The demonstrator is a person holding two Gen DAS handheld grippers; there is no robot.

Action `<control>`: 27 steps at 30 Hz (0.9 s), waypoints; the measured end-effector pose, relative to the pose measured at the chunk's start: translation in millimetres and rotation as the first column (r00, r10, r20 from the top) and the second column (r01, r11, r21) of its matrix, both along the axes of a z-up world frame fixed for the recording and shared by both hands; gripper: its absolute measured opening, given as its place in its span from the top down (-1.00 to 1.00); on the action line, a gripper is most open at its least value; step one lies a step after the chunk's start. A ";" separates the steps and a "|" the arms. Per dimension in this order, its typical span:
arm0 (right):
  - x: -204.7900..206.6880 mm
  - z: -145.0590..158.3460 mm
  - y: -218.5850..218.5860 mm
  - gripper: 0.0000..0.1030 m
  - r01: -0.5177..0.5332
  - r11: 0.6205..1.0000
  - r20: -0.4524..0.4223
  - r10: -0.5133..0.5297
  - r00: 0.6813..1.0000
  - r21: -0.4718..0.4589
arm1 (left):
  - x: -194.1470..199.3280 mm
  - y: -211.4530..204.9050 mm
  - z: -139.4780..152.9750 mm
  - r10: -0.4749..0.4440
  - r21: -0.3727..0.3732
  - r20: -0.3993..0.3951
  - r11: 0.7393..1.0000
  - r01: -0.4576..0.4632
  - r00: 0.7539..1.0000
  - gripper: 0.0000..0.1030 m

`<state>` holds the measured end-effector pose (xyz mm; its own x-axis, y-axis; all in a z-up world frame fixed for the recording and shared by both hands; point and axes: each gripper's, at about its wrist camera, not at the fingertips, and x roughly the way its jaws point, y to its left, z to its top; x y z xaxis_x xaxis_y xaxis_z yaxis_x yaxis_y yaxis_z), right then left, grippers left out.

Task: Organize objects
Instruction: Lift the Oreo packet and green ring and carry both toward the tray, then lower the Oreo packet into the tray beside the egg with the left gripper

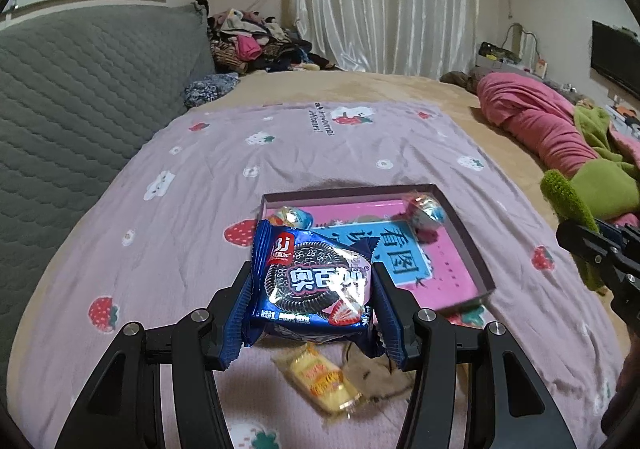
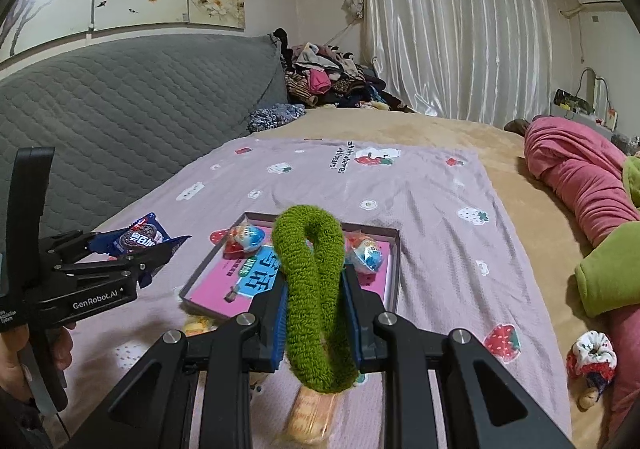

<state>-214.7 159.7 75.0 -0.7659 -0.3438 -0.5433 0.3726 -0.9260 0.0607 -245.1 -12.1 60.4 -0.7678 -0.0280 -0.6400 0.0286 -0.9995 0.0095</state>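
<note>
A bedroom tidy-up, caught mid-carry: the left gripper (image 1: pixel 312 281) is clenched on a blue sandwich-cookie packet (image 1: pixel 316 281), its pads pinching the packet's two crimped ends so the packet's long axis runs straight across the jaws. The right gripper (image 2: pixel 314 313) is clamped tight on a fuzzy green hair tie (image 2: pixel 310 289), which stands as a squeezed, upright loop between the pads and droops below them.

Both loads hang above the near part of a lilac strawberry-print sheet (image 1: pixel 160 137) spread on the bed. Their likely destination, a shallow open box (image 1: pixel 468 233) with a pink picture book on its floor, lies directly ahead of both tools, just beyond the fingertips. Two foil-wrapped chocolate eggs already sit in it, one in the far left corner (image 1: pixel 292 215) and one in the far right corner (image 1: pixel 426 207).

Judging from the two wrist views, the cookie packet is lined up with the box's near left corner, while the hair tie points at the middle of the near edge; neither hand looks clearly closer. A yellow wafer packet (image 1: pixel 324 381) lies on the sheet below the grippers, outside the box, not yet collected.
</note>
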 end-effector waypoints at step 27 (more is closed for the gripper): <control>-105.2 -75.6 0.2 0.52 0.006 0.999 0.029 -0.005 1.000 -0.037 | -119.9 -37.1 -92.4 0.068 0.017 0.055 0.997 -0.069 0.996 -0.11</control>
<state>-319.9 159.9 -0.6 -0.7521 -0.3601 -0.5520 0.3655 -0.9248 0.1053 -365.0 -49.2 -32.1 -0.7287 -0.0668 -0.6816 0.0970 -0.9953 -0.0062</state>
